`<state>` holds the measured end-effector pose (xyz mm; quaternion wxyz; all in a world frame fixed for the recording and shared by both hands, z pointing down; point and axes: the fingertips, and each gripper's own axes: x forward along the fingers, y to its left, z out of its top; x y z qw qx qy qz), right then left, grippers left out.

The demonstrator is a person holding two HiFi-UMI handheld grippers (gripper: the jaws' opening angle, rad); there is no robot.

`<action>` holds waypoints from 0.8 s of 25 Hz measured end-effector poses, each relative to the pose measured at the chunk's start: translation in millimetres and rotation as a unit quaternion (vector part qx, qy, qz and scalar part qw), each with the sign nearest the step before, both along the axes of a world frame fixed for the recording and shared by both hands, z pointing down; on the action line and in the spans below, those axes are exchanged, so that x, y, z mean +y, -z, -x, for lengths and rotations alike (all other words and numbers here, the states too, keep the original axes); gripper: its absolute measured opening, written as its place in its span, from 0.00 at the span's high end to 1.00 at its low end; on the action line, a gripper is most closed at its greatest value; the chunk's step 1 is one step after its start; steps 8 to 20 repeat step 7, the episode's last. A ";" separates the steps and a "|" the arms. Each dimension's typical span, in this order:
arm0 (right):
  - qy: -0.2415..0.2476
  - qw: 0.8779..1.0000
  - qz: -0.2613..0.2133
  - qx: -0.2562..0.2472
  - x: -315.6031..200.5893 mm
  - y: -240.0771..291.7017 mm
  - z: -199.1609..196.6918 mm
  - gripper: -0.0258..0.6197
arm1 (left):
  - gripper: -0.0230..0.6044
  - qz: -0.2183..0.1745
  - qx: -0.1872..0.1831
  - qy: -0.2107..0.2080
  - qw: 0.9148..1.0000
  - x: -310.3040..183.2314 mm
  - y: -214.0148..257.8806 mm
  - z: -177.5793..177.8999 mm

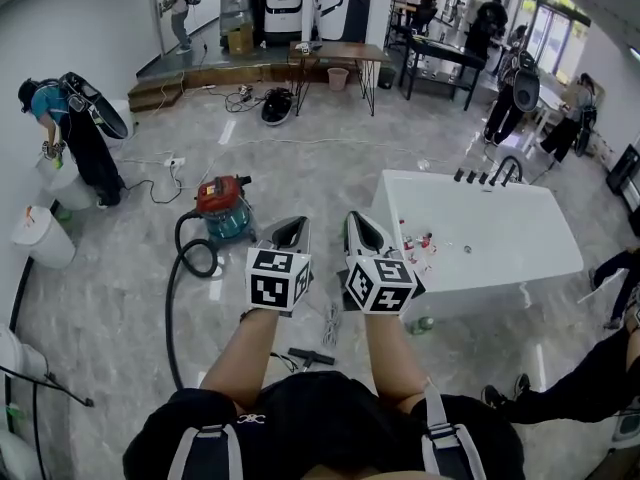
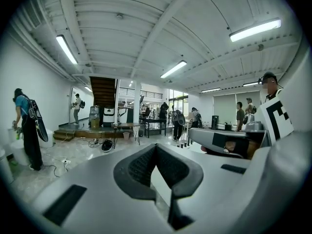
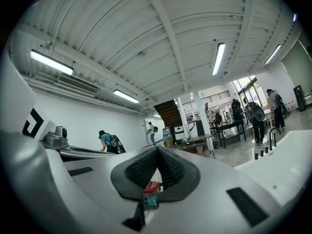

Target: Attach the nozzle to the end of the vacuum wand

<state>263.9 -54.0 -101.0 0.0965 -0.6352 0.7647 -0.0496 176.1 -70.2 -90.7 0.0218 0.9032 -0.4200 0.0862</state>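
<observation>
Two hand-held grippers sit side by side, just right of the canister vacuum (image 1: pixel 224 208) as the head view shows it. The left gripper (image 1: pixel 290 233) and the right gripper (image 1: pixel 362 230) each carry one cube of black-and-white square markers. Each gripper's own view shows its grey, smooth-shelled jaws pressed together at the tips, with nothing between them. The dark pads (image 2: pixel 139 167) are ribbed and meet in a narrow V.

There is one vacuum, a squat drum with a red top and a teal body. One black corrugated hose (image 1: pixel 168 318) loops from it and runs toward the person, where its end is cut off behind the left forearm. On the floor nearer the person than the vacuum lies one short dark bar-shaped piece (image 1: pixel 312 356), partly hidden by the arms. Whether it is the nozzle or the wand cannot be told. One glossy white bathtub (image 1: pixel 490 293) stands right of the vacuum, beyond the grippers.
</observation>
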 end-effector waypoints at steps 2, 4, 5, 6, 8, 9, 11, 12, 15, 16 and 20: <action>0.000 1.000 0.003 -0.001 -3.2 -3.3 -1.5 0.94 | 0.95 0.006 0.002 -0.001 1.000 -4.3 -1.6 -0.6; 0.001 1.000 0.004 -0.001 -6.0 -4.5 -1.3 0.94 | 0.95 0.008 0.007 -0.001 1.000 -7.7 -1.2 0.2; 0.002 1.000 0.003 -0.001 -7.4 -4.4 -1.0 0.94 | 0.95 0.008 0.010 -0.002 1.000 -8.9 0.0 0.5; 0.002 1.000 0.003 -0.001 -8.5 -4.1 -0.6 0.94 | 0.95 0.007 0.012 -0.003 1.000 -9.7 1.5 0.6; 0.001 1.000 0.002 -0.001 -9.6 -3.8 -0.2 0.94 | 0.95 0.005 0.014 -0.005 1.000 -10.4 3.0 0.6; 0.001 1.000 0.002 -0.001 -9.6 -3.8 -0.2 0.94 | 0.95 0.005 0.014 -0.005 1.000 -10.4 3.0 0.6; 0.001 1.000 0.002 -0.001 -9.6 -3.8 -0.2 0.94 | 0.95 0.005 0.014 -0.005 1.000 -10.4 3.0 0.6; 0.001 1.000 0.002 -0.001 -9.6 -3.8 -0.2 0.94 | 0.95 0.005 0.014 -0.005 1.000 -10.4 3.0 0.6; 0.001 1.000 0.002 -0.001 -9.6 -3.8 -0.2 0.94 | 0.95 0.005 0.014 -0.005 1.000 -10.4 3.0 0.6; 0.001 1.000 0.002 -0.001 -9.6 -3.8 -0.2 0.94 | 0.95 0.005 0.014 -0.005 1.000 -10.4 3.0 0.6; 0.001 1.000 0.002 -0.001 -9.6 -3.8 -0.2 0.94 | 0.95 0.005 0.014 -0.005 1.000 -10.4 3.0 0.6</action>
